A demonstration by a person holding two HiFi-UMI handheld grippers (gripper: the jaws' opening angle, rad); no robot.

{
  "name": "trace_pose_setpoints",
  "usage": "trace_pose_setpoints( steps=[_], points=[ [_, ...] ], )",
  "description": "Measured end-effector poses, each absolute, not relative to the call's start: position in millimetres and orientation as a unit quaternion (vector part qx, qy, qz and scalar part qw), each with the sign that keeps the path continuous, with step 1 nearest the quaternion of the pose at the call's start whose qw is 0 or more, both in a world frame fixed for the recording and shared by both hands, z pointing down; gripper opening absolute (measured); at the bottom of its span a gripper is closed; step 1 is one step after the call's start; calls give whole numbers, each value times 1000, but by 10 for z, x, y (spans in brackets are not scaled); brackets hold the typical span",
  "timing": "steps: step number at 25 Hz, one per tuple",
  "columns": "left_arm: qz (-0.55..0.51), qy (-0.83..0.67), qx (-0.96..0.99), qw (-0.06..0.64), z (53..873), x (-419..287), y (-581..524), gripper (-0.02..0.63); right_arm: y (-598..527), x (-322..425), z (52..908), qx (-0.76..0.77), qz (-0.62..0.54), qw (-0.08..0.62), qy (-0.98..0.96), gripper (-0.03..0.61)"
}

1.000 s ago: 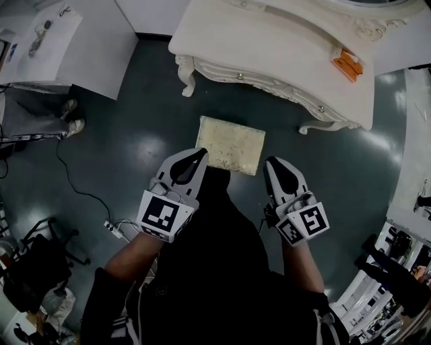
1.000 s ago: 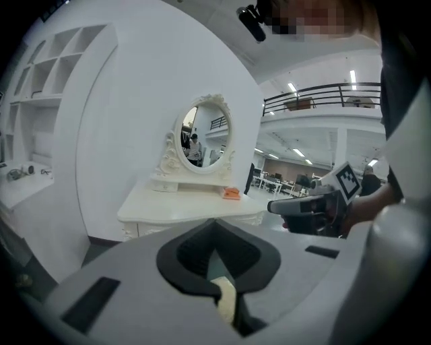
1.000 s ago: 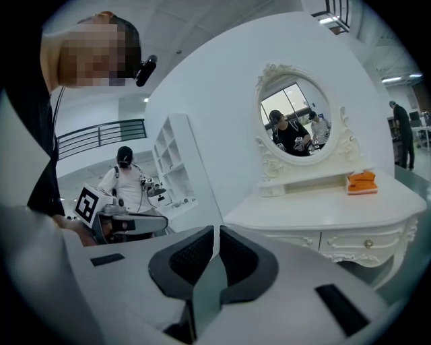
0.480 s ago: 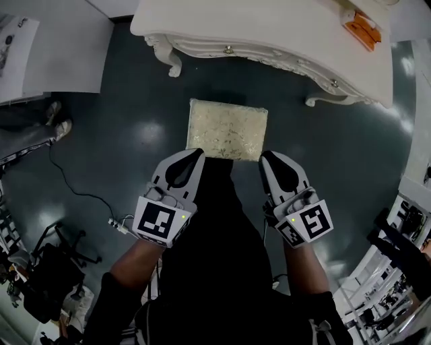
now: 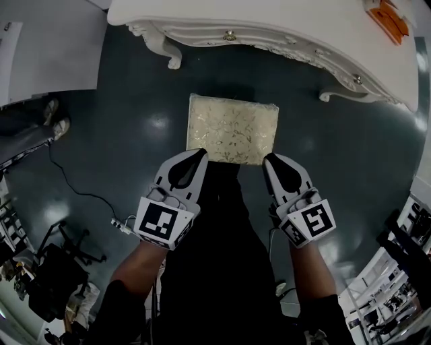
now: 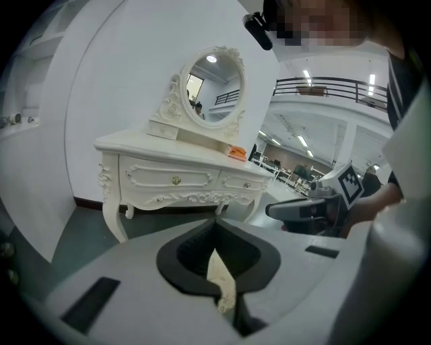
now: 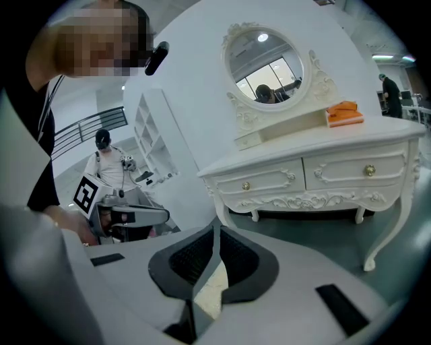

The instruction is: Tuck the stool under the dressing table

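Left hand-held gripper (image 5: 201, 153), right hand-held gripper (image 5: 269, 159): closed, empty.

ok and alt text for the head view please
Seen from above, two shut grey tongs, the left tongs and right tongs, hover at the near corners of a rectangular stool with a cream floral cushion on a dark teal floor. The stool stands in front of an ornate white dressing table, not under it.

Glossy dark floor (image 5: 121, 155), white wall (image 6: 114, 74)
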State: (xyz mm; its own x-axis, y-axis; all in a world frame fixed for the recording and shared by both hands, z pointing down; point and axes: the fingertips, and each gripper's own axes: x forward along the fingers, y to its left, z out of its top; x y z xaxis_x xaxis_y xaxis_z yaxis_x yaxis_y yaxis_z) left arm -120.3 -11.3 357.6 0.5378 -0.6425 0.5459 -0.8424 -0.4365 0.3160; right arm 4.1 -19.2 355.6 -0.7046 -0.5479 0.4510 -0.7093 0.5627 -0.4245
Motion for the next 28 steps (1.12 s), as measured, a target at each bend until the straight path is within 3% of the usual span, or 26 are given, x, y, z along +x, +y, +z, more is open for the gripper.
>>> trace_pose_setpoints(
  steps=[20, 24, 28],
  points=[
    [259, -438, 796, 329, 5608, -1299, -112, 6, -129, 321, 5633, 373, 359, 202, -831, 28],
    [293, -419, 792, 333, 5834, -1331, -78, 9, -94, 355, 5899, 364, 384, 231, -817, 132],
    [309, -410, 779, 360, 6134, -1363, -36, 157, -112, 450, 6104, 365, 404, 242, -803, 199]
  ],
)
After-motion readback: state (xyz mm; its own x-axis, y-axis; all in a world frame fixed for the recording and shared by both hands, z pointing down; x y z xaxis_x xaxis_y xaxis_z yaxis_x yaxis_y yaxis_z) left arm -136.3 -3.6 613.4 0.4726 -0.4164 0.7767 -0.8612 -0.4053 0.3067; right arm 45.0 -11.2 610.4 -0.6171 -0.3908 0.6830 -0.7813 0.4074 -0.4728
